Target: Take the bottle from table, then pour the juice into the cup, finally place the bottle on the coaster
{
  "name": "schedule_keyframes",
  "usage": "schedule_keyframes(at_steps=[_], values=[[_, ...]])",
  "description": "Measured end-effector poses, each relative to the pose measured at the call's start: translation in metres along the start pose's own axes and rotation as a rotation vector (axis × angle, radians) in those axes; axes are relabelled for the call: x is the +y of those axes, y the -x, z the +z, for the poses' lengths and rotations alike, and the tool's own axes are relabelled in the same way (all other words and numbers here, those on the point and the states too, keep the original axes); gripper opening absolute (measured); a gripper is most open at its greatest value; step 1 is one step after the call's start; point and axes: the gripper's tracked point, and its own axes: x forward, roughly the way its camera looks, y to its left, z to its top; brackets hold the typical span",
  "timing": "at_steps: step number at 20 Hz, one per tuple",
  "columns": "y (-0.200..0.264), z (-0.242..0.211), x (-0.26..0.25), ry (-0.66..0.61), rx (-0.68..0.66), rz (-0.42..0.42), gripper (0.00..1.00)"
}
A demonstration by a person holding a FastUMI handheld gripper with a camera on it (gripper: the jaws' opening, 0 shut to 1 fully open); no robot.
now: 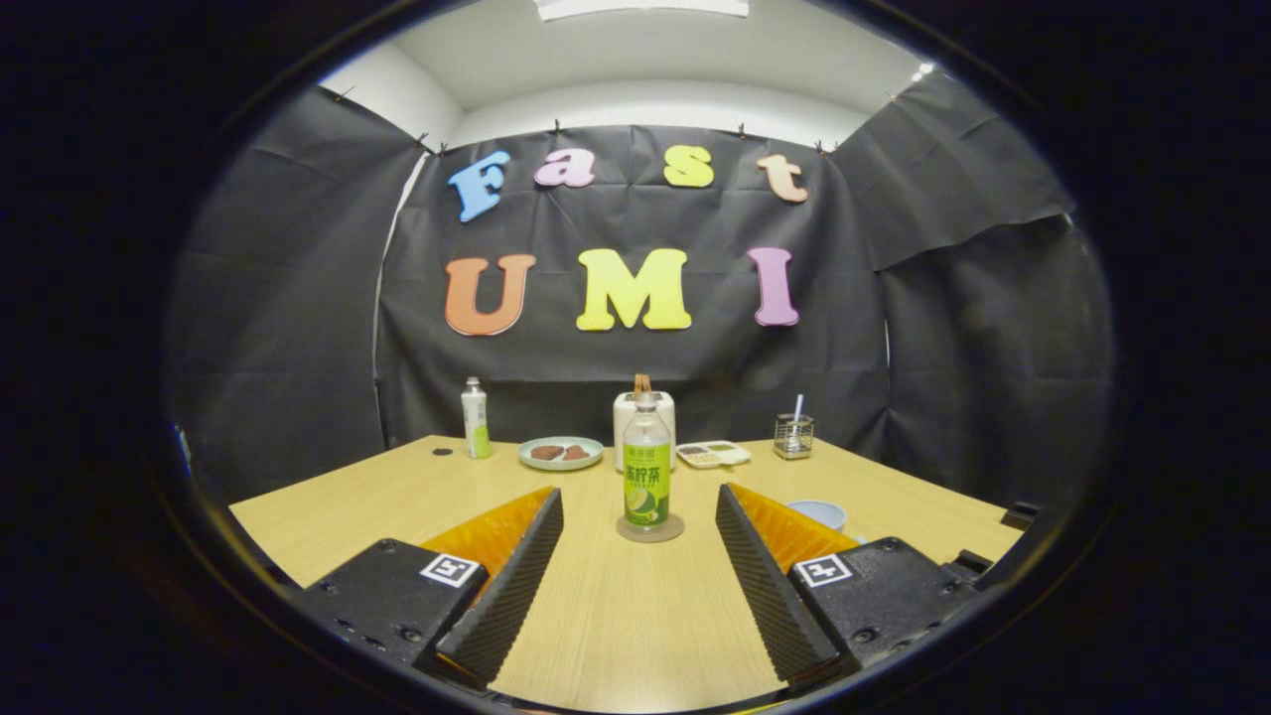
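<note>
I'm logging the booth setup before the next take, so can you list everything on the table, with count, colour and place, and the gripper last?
juice bottle: one, clear with green label, upright on the coaster, just ahead of the fingers
coaster: one, grey, under the juice bottle
cup: one, pale blue, behind the right finger
small bottle: one, white and green, far left of the table
plate: one, pale green, holding brown pieces, beside the small bottle
white container: one, behind the juice bottle
tray: one, white, with compartments, right of the container
wire holder: one, far right
table: one, light wood
gripper: one, black and orange, jaws open, holding nothing
</note>
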Motion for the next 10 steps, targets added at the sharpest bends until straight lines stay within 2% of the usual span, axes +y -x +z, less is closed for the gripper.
schedule_keyframes(at_steps=[10], values=[[-0.0038, 0.0051, -0.0006, 0.001, -0.021, 0.01, 1.0]])
